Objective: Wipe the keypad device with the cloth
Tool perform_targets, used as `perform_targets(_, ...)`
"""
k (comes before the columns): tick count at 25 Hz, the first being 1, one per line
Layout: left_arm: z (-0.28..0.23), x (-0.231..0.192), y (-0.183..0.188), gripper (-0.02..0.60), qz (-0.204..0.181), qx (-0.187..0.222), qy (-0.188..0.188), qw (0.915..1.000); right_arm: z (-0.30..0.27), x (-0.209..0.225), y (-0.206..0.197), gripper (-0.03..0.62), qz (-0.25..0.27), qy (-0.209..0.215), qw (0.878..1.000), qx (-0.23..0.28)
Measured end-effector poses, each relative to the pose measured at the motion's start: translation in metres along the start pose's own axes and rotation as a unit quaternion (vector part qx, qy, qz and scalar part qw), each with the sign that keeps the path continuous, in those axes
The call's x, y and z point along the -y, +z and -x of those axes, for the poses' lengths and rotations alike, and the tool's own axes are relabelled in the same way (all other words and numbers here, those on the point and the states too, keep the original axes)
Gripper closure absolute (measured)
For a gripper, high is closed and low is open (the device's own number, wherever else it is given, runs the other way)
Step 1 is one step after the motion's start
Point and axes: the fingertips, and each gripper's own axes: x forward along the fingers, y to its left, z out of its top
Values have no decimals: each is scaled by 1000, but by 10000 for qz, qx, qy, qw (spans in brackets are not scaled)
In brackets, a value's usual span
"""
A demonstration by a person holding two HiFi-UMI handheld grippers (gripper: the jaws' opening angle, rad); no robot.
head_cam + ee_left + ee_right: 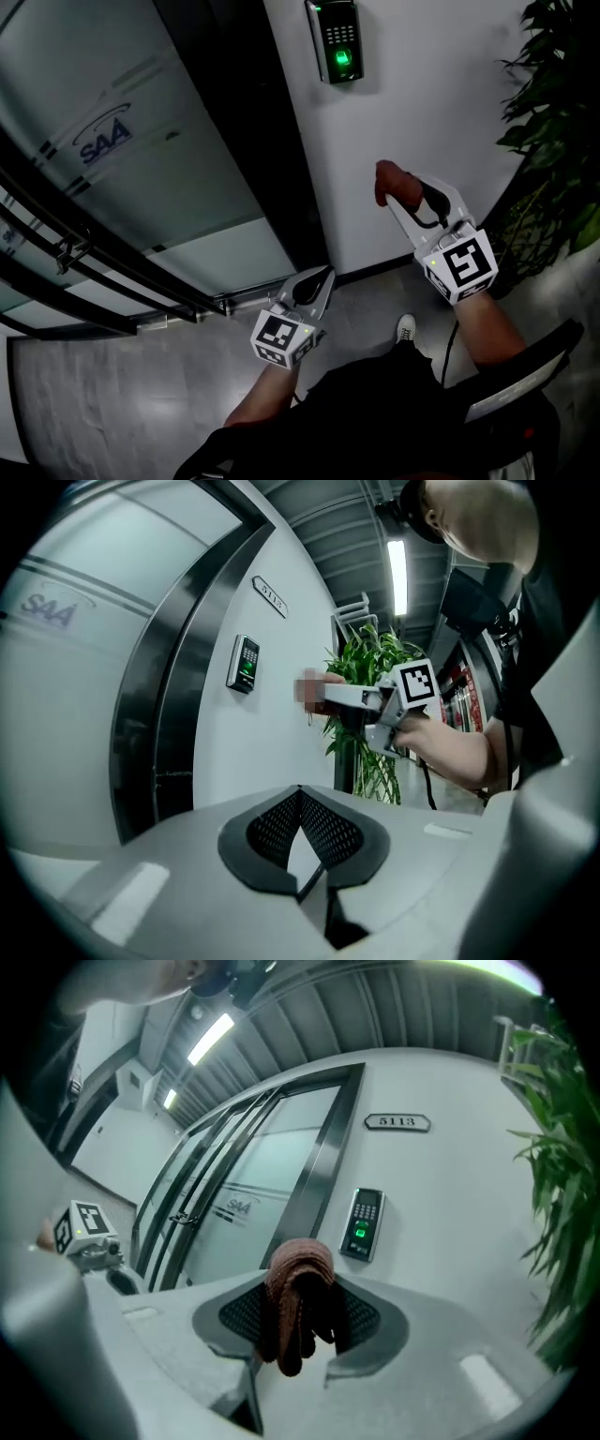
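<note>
Head view: we raise the right claw (388, 195) toward the white wall (422, 112), its jaws closed on a bunched brown cloth (394, 181) that sits at centre frame. The keypad device (336, 39) is mounted on that wall at the top of the frame, green light on, well above the cloth and not touched by it. The left claw (322, 278) hangs low at centre, beside the dark frame of the glass door (141, 141). A plant (558, 112) fills the right edge. We judge the step in hand to be the approach, with no wiping begun.

Left gripper view: the left claw (300, 797) has its tips together and nothing between them. The keypad device (244, 664) shows at centre left on the wall. The right claw (323, 694) reaches in from the right at about its height but apart from it.

Right gripper view: the right claw (300, 1314) grips the cloth (298, 1283), which folds over the jaw tips and droops between them. The keypad device (364, 1224) sits just right of the cloth in the frame, below a number plate (397, 1122).

The next move, as we read it, calls for carrying the cloth forward and up until its folded top meets the keypad face, then rubbing lightly across the buttons and sensor. No container shows in any view.
</note>
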Motion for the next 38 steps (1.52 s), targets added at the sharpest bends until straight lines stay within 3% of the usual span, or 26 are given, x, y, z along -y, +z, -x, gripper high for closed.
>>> perform_targets(7,3,-20,4,565,-10,195,492,9986,-69,57,67,450,811,-173,9953,495)
perform_targets(14,-9,-26,0,565,57,163,725,9972,-132,96,107,450,1156,-373,9885,900)
perform_targets(25,-13,-39,-9,566,166,62,1037,9945,-211,119,136,450,1610,-543,9809,945)
perform_targets(38,-16,-47,-9,565,193,56,1044,9943,-223,123,138,450,1773,-632,9778,923)
